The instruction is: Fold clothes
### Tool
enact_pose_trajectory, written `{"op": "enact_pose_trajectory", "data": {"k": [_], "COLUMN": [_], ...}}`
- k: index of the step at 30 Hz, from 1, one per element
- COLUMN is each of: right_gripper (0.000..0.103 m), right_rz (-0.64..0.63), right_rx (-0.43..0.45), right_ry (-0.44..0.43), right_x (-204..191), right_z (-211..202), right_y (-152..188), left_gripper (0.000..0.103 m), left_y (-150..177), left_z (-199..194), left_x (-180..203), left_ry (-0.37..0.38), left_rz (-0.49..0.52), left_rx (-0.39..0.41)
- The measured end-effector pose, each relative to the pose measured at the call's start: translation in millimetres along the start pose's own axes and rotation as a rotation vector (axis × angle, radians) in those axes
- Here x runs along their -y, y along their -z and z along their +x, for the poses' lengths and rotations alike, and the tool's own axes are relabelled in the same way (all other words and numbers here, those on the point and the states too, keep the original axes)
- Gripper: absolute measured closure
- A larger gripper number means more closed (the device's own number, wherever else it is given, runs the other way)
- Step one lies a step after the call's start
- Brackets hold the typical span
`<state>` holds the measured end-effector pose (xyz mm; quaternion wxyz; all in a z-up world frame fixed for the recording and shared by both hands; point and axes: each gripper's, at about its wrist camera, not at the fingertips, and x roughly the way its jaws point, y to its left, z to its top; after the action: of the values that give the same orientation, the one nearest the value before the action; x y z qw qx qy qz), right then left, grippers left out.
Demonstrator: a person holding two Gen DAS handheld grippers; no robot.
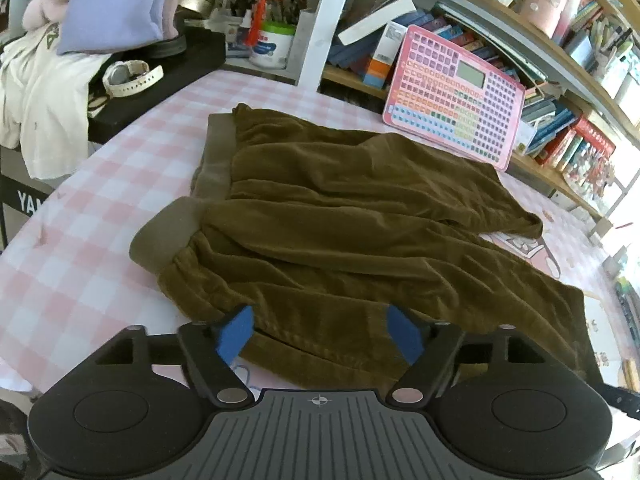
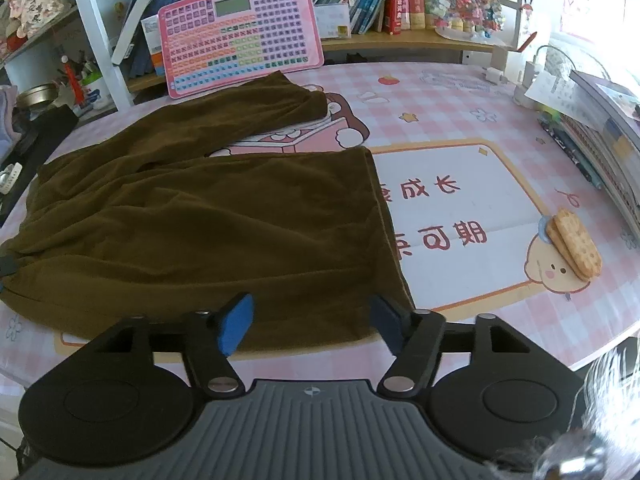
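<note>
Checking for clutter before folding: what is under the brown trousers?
The trousers lie on a pink checked table mat. A cartoon print shows between the legs, partly covered. Whatever else lies beneath the cloth is hidden.

Desk [image 2: 460, 92] wearing a pink-and-white checked cover with cartoon prints. Wooden bookshelf [image 2: 400, 45] on white uprights running behind it, crammed with books. Pink keyboard toy [image 2: 240, 36] leaning against the shelf. Strong daylight washing in at far right. Pale clothes [image 1: 44, 92] piling up at far left.
</note>
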<state>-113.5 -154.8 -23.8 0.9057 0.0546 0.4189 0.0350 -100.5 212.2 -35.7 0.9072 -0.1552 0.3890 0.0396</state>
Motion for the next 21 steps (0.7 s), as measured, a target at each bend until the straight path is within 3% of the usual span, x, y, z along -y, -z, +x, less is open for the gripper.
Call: {"op": "enact_pose_trajectory", "data": {"k": [3, 7, 16, 21], "right_gripper": [0.024, 0.018, 0.015, 0.015], "right_rz": [-0.021, -0.102, -0.357, -0.46], "right_rx": [-0.005, -0.009, 0.043, 0.049], "right_ry": [-0.02, -0.066, -0.144, -0.176], "right_x": [-4, -14, -26, -31], "right_z": [2, 7, 30, 72], "right_y": [-5, -21, -100, -154], "left_gripper": [0.016, 0.015, 0.015, 0.015], "left_y": [-3, -15, -51, -76], "left_z": [0, -4, 6, 22], "left_x": [1, -4, -15, -16], "left_ry": [-0.012, -0.021, -0.066, -0.092], "left_rz": [0.026, 0.057, 0.156, 0.185], "left_rx": [-0.005, 0.009, 0.03, 0.035]}}
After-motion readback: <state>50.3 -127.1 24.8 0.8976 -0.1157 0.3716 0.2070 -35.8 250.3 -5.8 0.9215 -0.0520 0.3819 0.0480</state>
